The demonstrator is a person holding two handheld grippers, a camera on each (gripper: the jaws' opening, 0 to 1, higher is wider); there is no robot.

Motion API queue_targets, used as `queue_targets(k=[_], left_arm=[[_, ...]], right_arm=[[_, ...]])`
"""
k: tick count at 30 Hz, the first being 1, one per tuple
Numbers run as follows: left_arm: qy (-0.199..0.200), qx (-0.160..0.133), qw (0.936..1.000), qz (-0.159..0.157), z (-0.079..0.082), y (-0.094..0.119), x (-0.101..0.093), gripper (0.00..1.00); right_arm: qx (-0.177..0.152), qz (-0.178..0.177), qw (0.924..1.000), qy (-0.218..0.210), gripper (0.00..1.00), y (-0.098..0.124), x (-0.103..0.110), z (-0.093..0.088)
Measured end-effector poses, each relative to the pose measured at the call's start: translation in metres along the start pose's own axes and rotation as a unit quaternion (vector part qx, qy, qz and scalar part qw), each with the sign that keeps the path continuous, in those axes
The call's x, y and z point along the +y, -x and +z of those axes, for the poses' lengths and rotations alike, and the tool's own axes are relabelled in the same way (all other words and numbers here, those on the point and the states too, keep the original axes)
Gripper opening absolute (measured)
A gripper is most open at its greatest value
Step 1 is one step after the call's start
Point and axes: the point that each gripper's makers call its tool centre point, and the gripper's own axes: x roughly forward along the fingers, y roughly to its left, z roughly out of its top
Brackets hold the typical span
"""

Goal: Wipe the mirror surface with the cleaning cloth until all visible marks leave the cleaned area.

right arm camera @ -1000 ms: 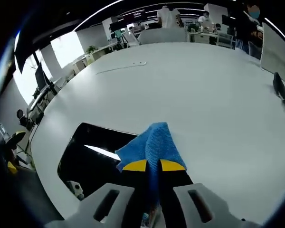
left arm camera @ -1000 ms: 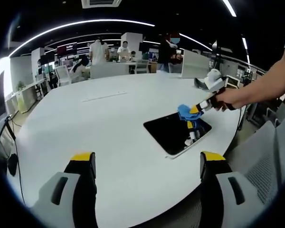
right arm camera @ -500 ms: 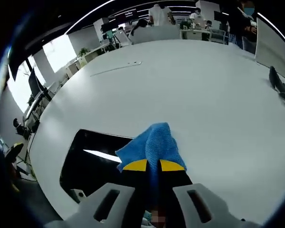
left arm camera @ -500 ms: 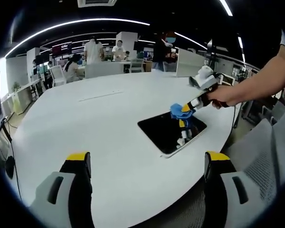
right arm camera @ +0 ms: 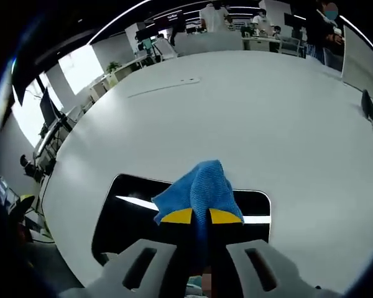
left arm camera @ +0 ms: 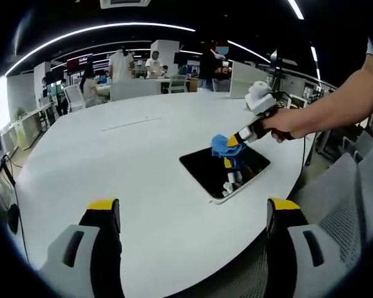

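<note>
The mirror is a dark rectangular slab with a pale rim, lying flat near the white table's right edge. In the right gripper view the mirror reflects a ceiling light strip. My right gripper is shut on a blue cleaning cloth, held over the mirror's middle. From the left gripper view the right gripper comes in from the right with the cloth, its reflection showing in the glass. My left gripper stands open, wide apart, back from the mirror over the table's near edge.
The large round white table spreads to the left and far side. A dark object lies on the table at the right. People and desks stand at the back of the room. A grey chair sits by the table's right edge.
My right gripper has carried the cloth from the mirror's far right corner inward over its middle. The left gripper has stayed open and about in place.
</note>
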Motion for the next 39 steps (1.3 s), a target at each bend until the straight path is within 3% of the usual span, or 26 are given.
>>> queue_targets(k=[7,18,21,30,39], left_arm=[[-0.006,0.004,1.0,-0.005,-0.001,-0.001,-0.003,0.97],[-0.009,0.0,1.0,0.001,-0.001,-0.001,0.0,0.96],[-0.009,0.0,1.0,0.001,-0.001,0.0,0.0,0.96],[-0.012,0.001,0.9999,0.001,-0.002,0.0,0.001,0.95],[-0.011,0.003,0.9999,0.002,-0.002,0.0,0.001,0.95]], right_arm=[[0.001,0.003,1.0,-0.006,0.03,-0.007,0.015,0.004],[-0.003,-0.004,0.9988,0.049,0.05,-0.019,0.04,0.009],[0.004,0.02,0.9993,0.032,0.05,-0.022,0.057,0.009],[0.01,0.049,0.997,0.059,0.04,-0.032,0.099,0.008],[0.008,0.064,0.9953,0.072,0.04,-0.037,0.121,0.009]])
